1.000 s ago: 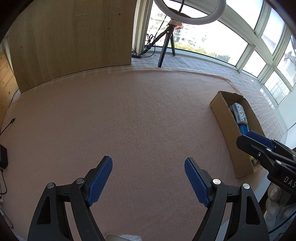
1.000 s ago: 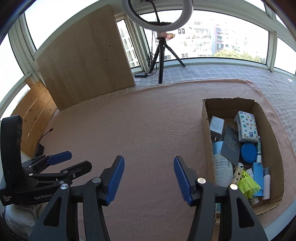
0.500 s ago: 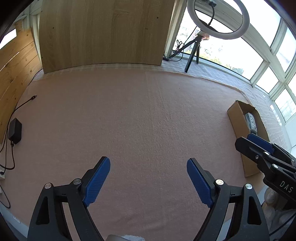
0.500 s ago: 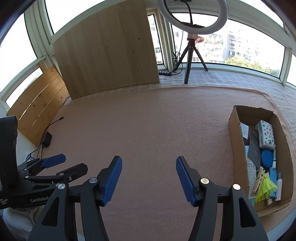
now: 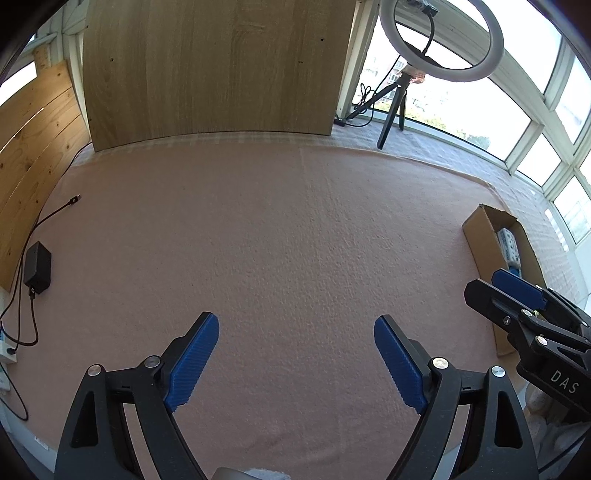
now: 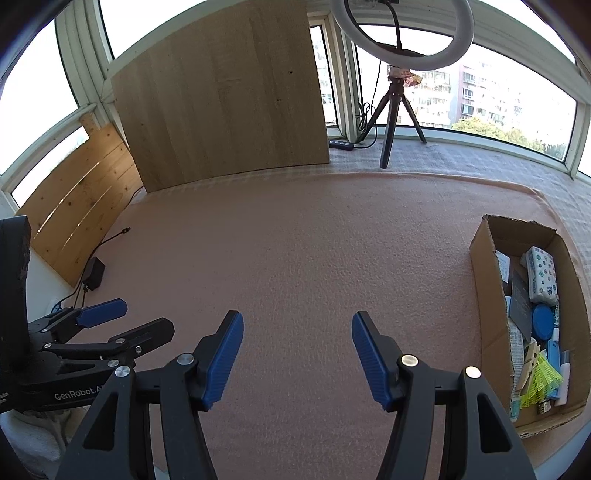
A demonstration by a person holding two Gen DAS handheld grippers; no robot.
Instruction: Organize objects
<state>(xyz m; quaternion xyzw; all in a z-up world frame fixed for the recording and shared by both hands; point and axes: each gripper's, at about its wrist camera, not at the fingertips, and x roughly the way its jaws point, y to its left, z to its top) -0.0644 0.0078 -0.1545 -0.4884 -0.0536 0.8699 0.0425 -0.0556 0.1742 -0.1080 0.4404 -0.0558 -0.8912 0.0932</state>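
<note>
- The left gripper (image 5: 295, 354) hangs over the pink blanket-covered surface (image 5: 280, 243) with its blue pads spread wide and nothing between them
- The right gripper (image 6: 297, 354) hovers over the same pink cloth, jaws released at a moderate gap, also empty; from the left wrist view it shows at the right edge (image 5: 517, 295), in front of the box
- The cardboard box (image 6: 487, 280) sits open at the right end of the surface, near the cloth's edge, well apart from both pairs of pads
- Inside the box lie the gathered things: a white packet printed with stars (image 6: 541, 275) at the far end, a dark grey card (image 6: 519, 301) beside it, a round blue lid (image 6: 542, 322), a wooden clothespin (image 6: 529, 360) and a yellow-green shuttlecock (image 6: 543, 380) toward the near end
- A few white and blue tubes or bottles lie along the box's right wall, though they are too crowded to name with any certainty
- The middle of the pink cloth is bare
- A black power adapter (image 5: 37, 266) with its cable rests at the left edge of the surface, by the pine boards (image 5: 33, 147)
- A tall wooden panel (image 6: 221, 96) stands upright at the back, and a ring light on a tripod (image 6: 404, 33) stands on the grey windowsill mat beside it
</note>
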